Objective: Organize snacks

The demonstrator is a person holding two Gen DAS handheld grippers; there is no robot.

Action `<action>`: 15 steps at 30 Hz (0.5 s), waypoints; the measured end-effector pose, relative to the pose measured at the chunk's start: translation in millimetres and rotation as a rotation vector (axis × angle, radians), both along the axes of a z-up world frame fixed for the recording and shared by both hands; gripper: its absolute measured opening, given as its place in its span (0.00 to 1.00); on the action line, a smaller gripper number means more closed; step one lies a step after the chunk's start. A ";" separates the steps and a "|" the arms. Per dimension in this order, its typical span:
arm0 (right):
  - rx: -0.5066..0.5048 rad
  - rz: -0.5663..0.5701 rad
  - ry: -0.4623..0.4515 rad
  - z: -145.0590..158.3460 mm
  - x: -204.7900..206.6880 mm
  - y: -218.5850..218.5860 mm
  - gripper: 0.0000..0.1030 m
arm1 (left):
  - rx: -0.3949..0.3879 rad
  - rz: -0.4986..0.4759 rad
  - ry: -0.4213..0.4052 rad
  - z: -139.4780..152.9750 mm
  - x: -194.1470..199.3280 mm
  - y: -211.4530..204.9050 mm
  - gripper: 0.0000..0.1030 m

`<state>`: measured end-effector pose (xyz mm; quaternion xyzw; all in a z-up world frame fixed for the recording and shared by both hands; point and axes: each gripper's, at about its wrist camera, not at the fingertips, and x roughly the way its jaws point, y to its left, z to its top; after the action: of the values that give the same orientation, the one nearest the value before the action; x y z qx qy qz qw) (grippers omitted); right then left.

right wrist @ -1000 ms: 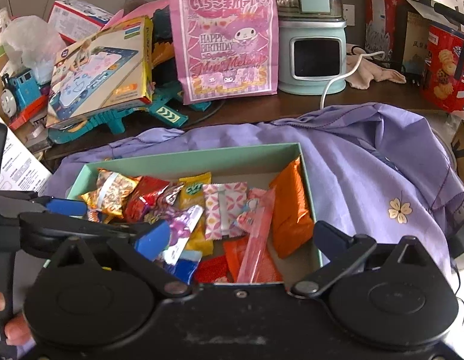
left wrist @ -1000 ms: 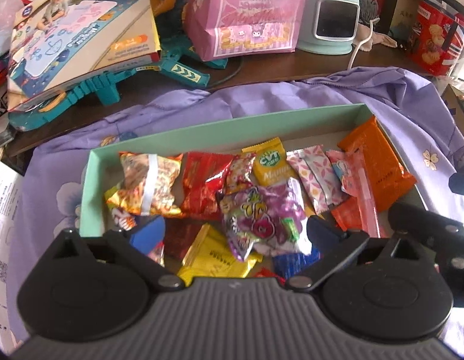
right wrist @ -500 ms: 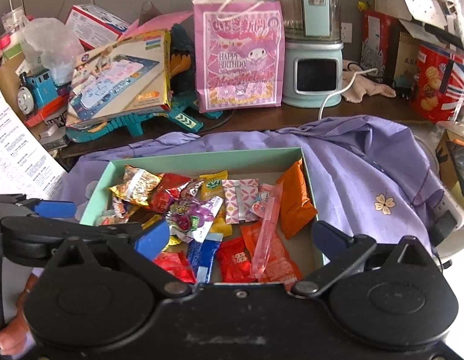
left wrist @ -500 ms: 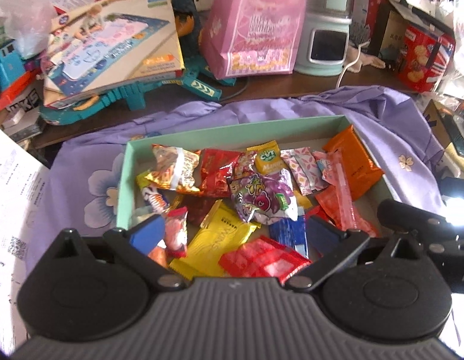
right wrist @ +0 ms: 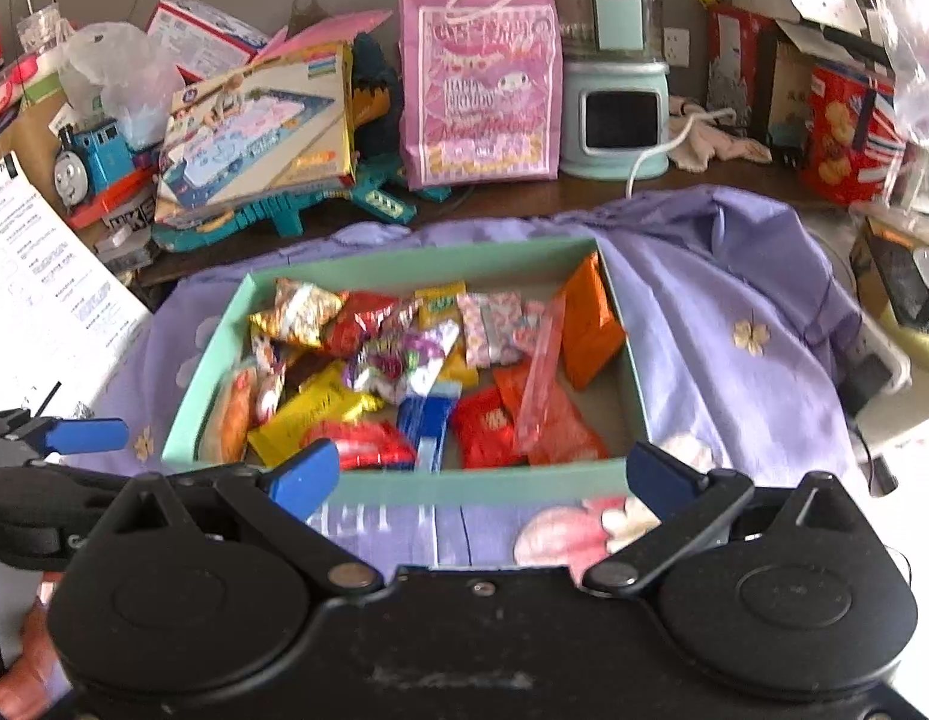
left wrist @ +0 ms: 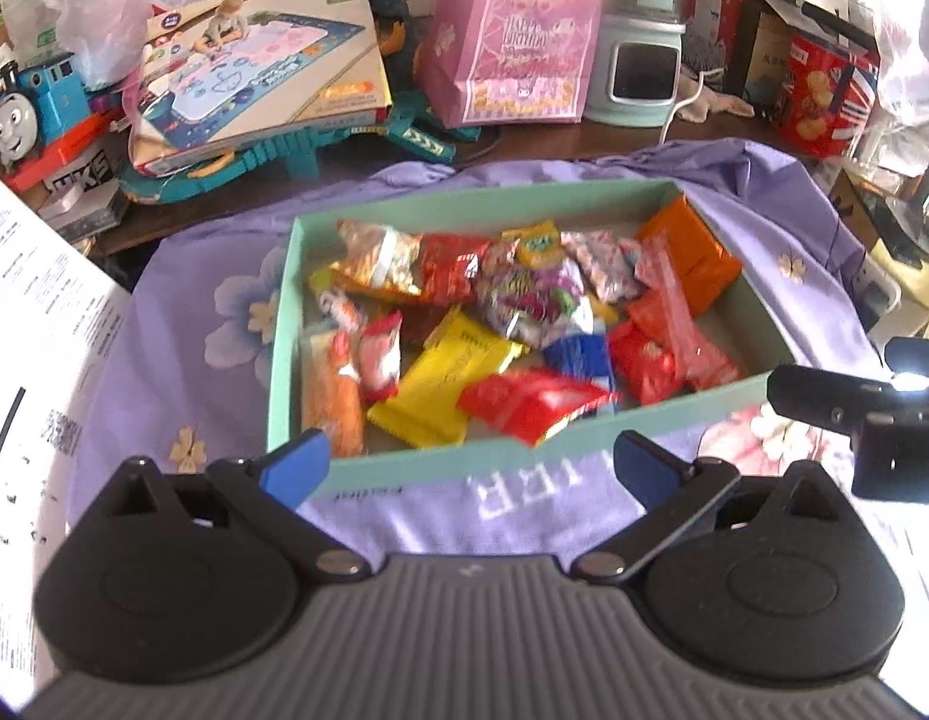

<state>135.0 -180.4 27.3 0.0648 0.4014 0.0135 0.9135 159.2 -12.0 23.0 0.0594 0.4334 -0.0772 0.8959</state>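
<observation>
Left wrist view: the left gripper [left wrist: 470,456] hangs spread and empty just short of the near wall of the mint box [left wrist: 584,441] of snacks [left wrist: 506,324] on a purple cloth [left wrist: 182,324], with a toy train [left wrist: 26,108] at the desk's far left edge. Right wrist view: the right gripper [right wrist: 482,471], equally spread and empty, faces the same box, and only here a pink gift bag [right wrist: 482,90] reads sharply and fingers [right wrist: 20,666] show at lower left.
</observation>
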 end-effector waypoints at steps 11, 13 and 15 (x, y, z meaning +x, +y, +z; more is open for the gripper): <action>0.001 -0.011 0.043 -6.8 -9.5 7.7 1.00 | -0.013 0.052 0.011 -5.7 -14.2 21.3 1.00; 0.000 -0.004 0.043 -6.2 -8.5 7.6 1.00 | -0.021 0.066 0.016 -6.4 -13.9 25.8 1.00; -0.003 0.002 0.043 -6.1 -8.5 8.3 1.00 | -0.025 0.077 0.016 -6.7 -14.4 28.8 1.00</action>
<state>126.4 -172.1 21.2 0.0634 0.4210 0.0121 0.9048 144.8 16.8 16.3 0.0310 0.4415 -0.0484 0.8954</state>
